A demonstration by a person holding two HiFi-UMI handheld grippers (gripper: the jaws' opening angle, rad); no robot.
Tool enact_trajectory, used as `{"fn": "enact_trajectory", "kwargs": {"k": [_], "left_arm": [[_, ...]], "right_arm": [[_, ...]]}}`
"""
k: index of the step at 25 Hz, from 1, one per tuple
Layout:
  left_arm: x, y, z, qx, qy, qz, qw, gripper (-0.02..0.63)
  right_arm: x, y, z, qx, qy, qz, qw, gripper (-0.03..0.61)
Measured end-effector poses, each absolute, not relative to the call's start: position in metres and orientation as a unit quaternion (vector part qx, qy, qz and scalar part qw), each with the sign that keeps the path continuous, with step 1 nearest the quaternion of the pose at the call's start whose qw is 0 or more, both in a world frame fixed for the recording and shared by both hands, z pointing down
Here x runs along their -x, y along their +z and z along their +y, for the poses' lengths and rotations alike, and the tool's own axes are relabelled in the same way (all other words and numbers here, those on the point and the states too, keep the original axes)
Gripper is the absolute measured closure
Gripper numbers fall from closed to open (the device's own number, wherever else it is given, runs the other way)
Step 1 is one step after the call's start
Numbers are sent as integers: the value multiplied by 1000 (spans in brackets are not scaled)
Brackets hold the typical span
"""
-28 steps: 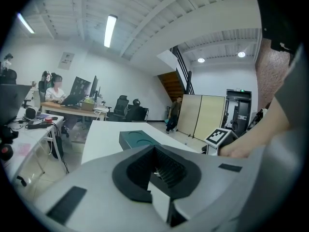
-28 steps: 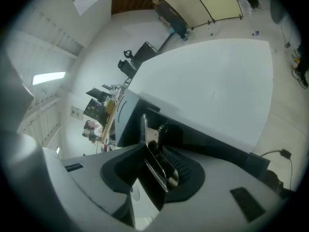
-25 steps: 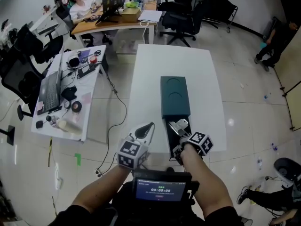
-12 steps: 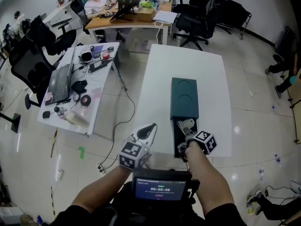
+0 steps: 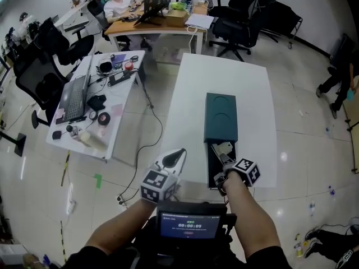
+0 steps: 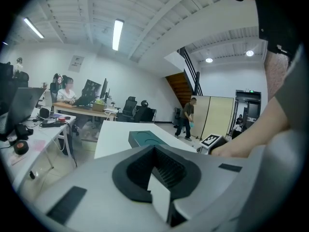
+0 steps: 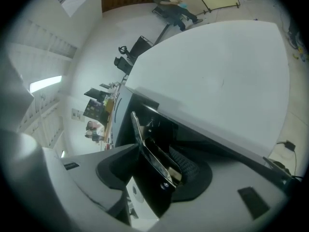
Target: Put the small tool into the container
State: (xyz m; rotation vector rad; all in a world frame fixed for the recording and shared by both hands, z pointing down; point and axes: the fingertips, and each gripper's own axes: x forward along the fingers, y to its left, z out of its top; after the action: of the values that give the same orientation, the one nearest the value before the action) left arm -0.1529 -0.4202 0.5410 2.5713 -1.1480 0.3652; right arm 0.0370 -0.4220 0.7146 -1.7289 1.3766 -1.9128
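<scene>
A dark green box (image 5: 221, 116) lies on the white table (image 5: 190, 88) with its black drawer (image 5: 213, 171) pulled out toward me. The small metal tool (image 5: 224, 149) rests in the drawer. My right gripper (image 5: 223, 161) hangs over the drawer's near end. In the right gripper view its jaws are opening, and the tool (image 7: 150, 149) stands between them with a gap beside it. My left gripper (image 5: 177, 153) floats off the table's left edge, shut and empty (image 6: 159, 178).
A side desk (image 5: 120, 102) with a laptop and small items stands at the left. A cable (image 5: 150, 132) runs across the floor beside the table. A timer screen (image 5: 188, 225) sits at my chest. Office chairs and a seated person are at the back.
The right gripper's jaws have spread apart around the tool, which now sits in the drawer. The head view has shifted a little. The left gripper has barely moved.
</scene>
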Motion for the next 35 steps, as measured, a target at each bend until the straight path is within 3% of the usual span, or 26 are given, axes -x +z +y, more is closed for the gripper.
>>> {"fn": "enact_trajectory", "kwargs": {"k": [17,20,24,28,35], "left_arm": [[143,532,-420,-906,109,-386,139,594],[147,534,-420,-904,108,-387,144,594],[152,538,-419,-904,116,-387,141,594],[153,537,-413,-904,122,-386,140,594],[146,537,-408,-901,126,-392,135,594]], "right_arm": [[-28,710,-401,591,-659,452,108,384],[-24,713,-400,588,-663,451,108,442],[-20,713,-400,591,-663,449,97,443],[-22,707,-399,598,-653,461,60,442],[-14,710,-399,527,-643,550,-84,443]]}}
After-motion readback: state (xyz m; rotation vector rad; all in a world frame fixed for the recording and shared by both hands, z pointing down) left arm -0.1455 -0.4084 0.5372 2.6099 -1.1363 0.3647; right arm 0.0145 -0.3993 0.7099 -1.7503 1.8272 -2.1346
